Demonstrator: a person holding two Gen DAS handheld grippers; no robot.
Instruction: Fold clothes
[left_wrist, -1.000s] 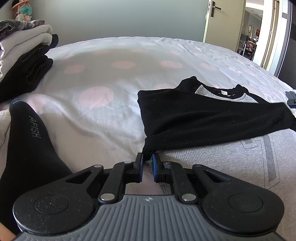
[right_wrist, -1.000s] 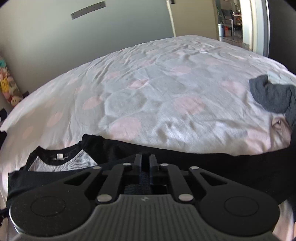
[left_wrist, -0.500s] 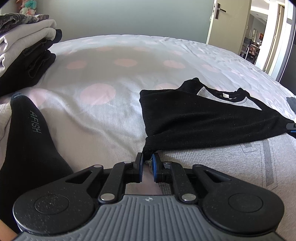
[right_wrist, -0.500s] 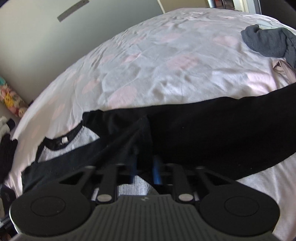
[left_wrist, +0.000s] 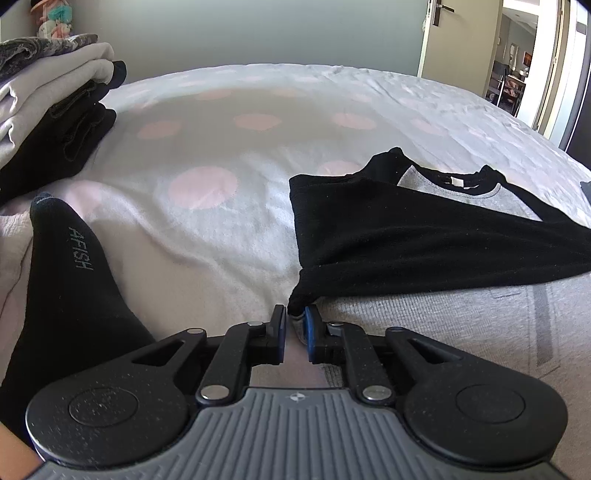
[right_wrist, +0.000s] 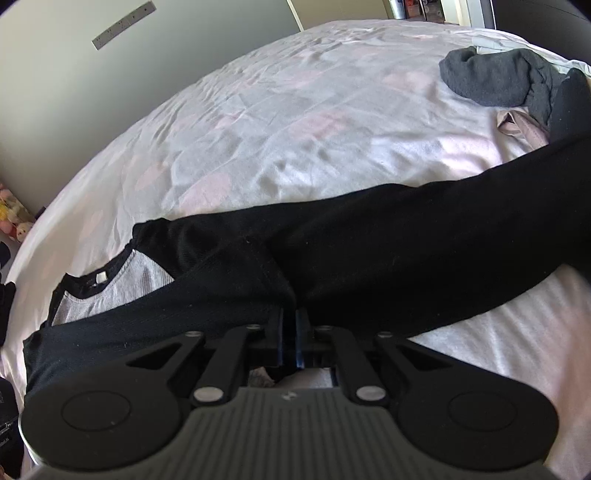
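Observation:
A grey shirt with black sleeves (left_wrist: 424, 240) lies flat on the bed, its collar toward the far side. One black sleeve is folded across the chest, and its pointed end runs into my left gripper (left_wrist: 294, 325). The blue pads still pinch that tip while the jaws begin opening. In the right wrist view the other black sleeve (right_wrist: 406, 240) stretches to the right over the sheet. My right gripper (right_wrist: 290, 332) nips a gathered fold of it low over the shirt, with the pads nearly together and starting to open. The grey chest and collar label (right_wrist: 99, 277) show at the left.
Folded clothes (left_wrist: 48, 122) are stacked at the far left, with a black sock (left_wrist: 66, 277) below them. A crumpled dark grey garment (right_wrist: 498, 77) and a pale pink item (right_wrist: 517, 127) lie at the far right. The pink-dotted sheet (left_wrist: 221, 147) spreads beyond, and a door (left_wrist: 458, 40) stands behind the bed.
My right gripper has sunk toward the shirt and rolled, bringing the black sleeve fold with it. The left gripper has stayed in place on the sleeve tip.

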